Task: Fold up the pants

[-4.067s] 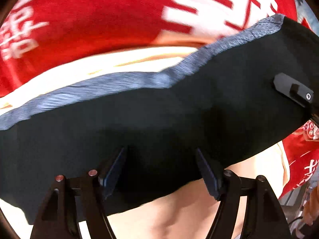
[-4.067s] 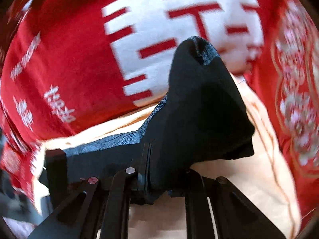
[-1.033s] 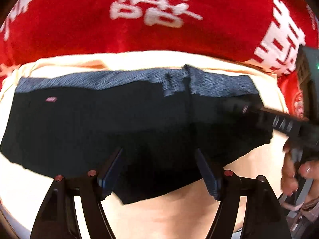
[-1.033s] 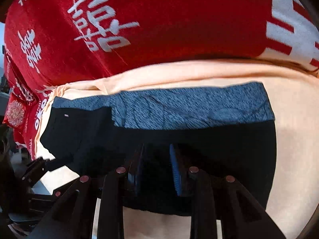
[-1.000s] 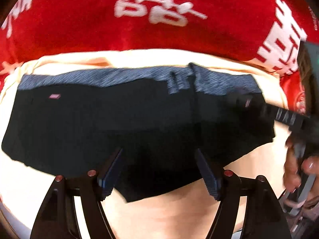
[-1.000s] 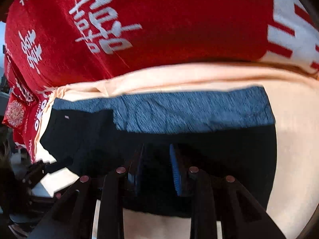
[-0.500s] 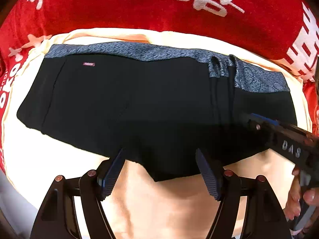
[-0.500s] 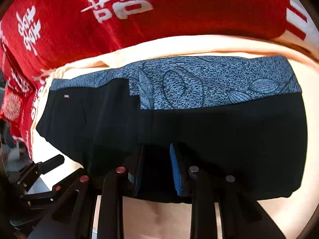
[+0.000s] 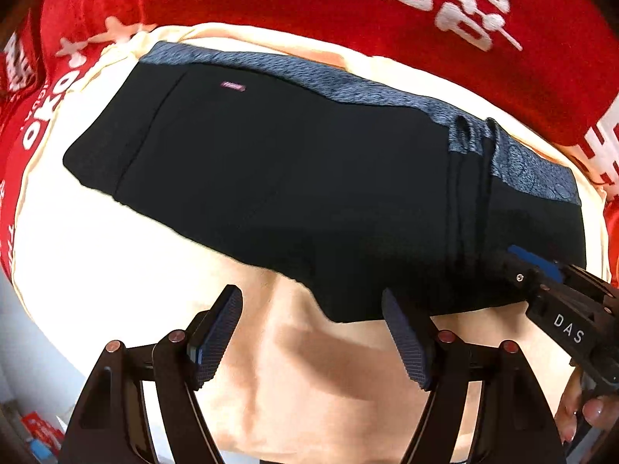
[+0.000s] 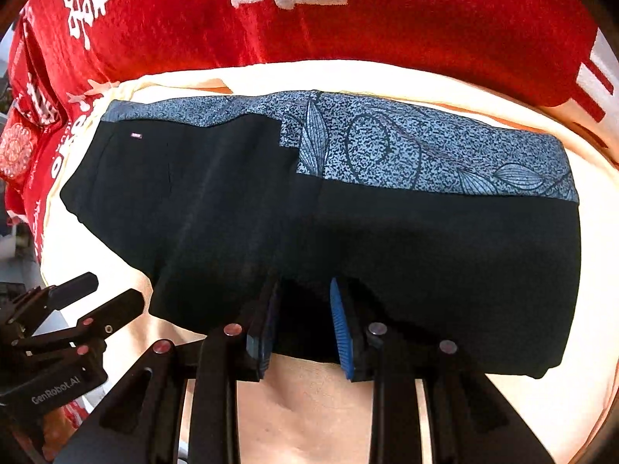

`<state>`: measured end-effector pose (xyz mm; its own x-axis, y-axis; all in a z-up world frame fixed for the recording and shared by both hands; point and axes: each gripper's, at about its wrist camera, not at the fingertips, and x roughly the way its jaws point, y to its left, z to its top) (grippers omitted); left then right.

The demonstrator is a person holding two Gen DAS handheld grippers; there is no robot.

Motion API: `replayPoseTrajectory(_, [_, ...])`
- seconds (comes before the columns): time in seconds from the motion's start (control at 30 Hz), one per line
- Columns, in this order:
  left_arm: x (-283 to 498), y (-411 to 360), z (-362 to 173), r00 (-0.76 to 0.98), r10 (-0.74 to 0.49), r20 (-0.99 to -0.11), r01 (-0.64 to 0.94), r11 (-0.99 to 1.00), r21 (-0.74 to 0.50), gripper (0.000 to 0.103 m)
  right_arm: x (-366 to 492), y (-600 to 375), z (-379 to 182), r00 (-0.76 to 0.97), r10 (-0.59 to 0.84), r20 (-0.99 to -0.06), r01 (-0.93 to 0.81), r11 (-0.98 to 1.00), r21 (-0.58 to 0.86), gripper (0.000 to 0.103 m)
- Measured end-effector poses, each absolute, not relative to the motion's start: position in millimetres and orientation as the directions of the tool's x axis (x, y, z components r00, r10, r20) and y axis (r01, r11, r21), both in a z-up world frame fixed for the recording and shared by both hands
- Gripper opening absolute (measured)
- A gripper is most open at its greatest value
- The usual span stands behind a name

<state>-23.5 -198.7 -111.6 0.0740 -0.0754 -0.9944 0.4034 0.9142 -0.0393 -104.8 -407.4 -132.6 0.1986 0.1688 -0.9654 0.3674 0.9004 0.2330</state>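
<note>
Black pants (image 9: 294,193) lie flat across mid-frame on a cream cloth (image 9: 329,379). Left tool (image 9: 309,332) gapes, empty; right tool (image 10: 301,321), narrowly parted, straddles the hem. A shallow bite could drop the fold.

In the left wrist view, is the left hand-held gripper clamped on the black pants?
No. The left hand-held gripper is open over the cream cloth, its fingers apart from the black pants.

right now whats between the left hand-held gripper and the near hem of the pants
Only bare cream sheet, in the left wrist view. The open left hand-held gripper sits just short of the pants.
</note>
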Motion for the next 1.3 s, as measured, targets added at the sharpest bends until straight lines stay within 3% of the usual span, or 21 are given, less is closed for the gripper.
replayPoseTrajectory(0.37, [-5.4, -156.8, -116.5, 0.060, -0.090, -0.994, 0.354, 0.933, -0.063, 0.076, -91.0, -385.8, -131.0, 0.139, 0.093, -0.986, 0.386, 0.912, 0.140, 0.030])
replayPoseTrajectory(0.47, [3.0, -144.3, -118.7, 0.052, -0.097, -0.994, 0.338, 0.938, -0.074, 0.076, -82.8, -373.0, -132.8, 0.121, 0.094, -0.988, 0.384, 0.914, 0.133, 0.040])
replayPoseTrajectory(0.8, [36.7, -110.8, -125.6, 0.062, -0.113, -0.992, 0.289, 0.953, -0.090, 0.076, -62.0, -343.3, -133.8, 0.052, 0.016, -0.999, 0.364, 0.931, 0.034, 0.048])
replayPoseTrajectory(1.03, [55.3, -85.3, -128.9, 0.061, -0.107, -0.992, 0.247, 0.965, -0.089, 0.076, -50.1, -337.1, -128.1, 0.041, 0.027, -0.999, 0.374, 0.926, 0.041, 0.048])
replayPoseTrajectory(1.3, [60.4, -87.8, -132.0, 0.052, -0.116, -0.992, 0.231, 0.968, -0.101, 0.076, -28.0, -301.2, -121.7, 0.076, -0.019, -0.997, 0.258, 0.966, 0.002, 0.048])
